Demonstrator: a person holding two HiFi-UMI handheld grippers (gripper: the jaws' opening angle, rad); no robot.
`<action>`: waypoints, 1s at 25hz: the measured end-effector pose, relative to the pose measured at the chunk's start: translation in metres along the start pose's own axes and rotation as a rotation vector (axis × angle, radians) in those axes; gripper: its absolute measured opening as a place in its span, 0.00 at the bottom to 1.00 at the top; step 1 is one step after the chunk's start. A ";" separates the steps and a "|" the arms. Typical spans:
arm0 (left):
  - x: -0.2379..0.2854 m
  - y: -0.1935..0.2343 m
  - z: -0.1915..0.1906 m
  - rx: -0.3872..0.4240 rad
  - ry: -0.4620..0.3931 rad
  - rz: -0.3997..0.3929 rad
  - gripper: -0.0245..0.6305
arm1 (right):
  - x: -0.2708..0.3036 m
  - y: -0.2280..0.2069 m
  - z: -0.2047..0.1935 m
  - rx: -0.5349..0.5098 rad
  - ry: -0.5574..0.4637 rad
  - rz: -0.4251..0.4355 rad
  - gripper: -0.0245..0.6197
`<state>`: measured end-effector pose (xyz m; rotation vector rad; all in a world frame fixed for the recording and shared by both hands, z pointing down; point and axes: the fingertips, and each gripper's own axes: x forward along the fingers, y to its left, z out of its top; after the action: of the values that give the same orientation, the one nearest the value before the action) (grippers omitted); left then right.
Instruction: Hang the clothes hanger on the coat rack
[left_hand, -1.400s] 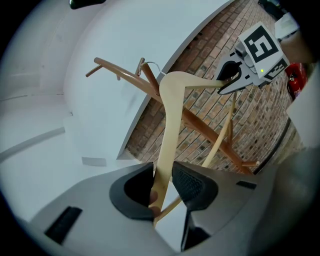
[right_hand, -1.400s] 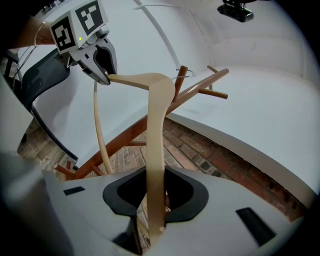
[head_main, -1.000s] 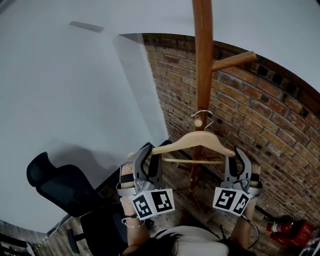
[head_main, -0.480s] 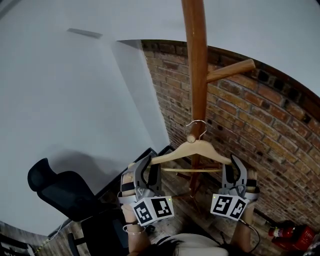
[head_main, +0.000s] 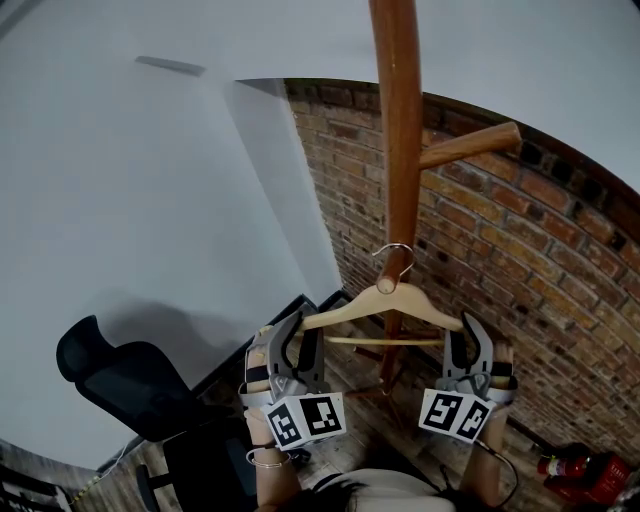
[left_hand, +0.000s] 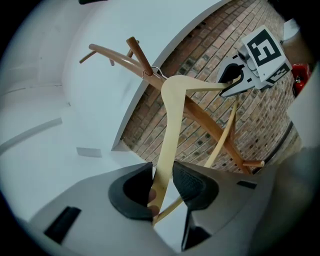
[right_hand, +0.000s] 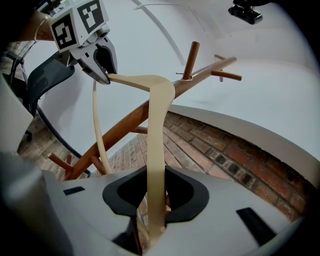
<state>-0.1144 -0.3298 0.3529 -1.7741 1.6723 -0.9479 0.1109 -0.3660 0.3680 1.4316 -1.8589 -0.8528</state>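
The pale wooden hanger (head_main: 385, 300) hangs level in front of the coat rack's pole (head_main: 400, 150). Its metal hook (head_main: 395, 258) sits at the pole. In the gripper views the hook (left_hand: 156, 73) lies at the foot of a short peg (left_hand: 136, 50). My left gripper (head_main: 290, 345) has the hanger's left arm (left_hand: 167, 135) between its jaws. The jaws are opening: the arm leans on one pad and a gap shows at the other. My right gripper (head_main: 468, 345) is shut on the hanger's right end (right_hand: 156, 165).
A long peg (head_main: 470, 145) sticks out right from the pole higher up. A brick wall (head_main: 520, 260) stands behind the rack and a white wall to the left. A black office chair (head_main: 110, 375) is at lower left, a red extinguisher (head_main: 580, 465) at lower right.
Since a second ago the hanger and both grippers have come down slightly along the pole. Over the last half second almost nothing has shifted.
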 end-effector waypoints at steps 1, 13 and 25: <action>0.001 0.000 0.000 -0.005 -0.005 -0.001 0.23 | 0.000 0.000 0.000 -0.002 0.001 -0.004 0.20; 0.002 -0.011 -0.011 0.041 -0.016 -0.020 0.25 | -0.009 0.001 0.001 0.006 -0.003 -0.004 0.20; -0.019 -0.010 -0.010 -0.013 -0.048 -0.038 0.26 | -0.028 -0.009 0.004 0.028 0.004 -0.044 0.25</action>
<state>-0.1159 -0.3094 0.3639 -1.8284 1.6243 -0.9059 0.1186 -0.3404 0.3564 1.4951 -1.8490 -0.8473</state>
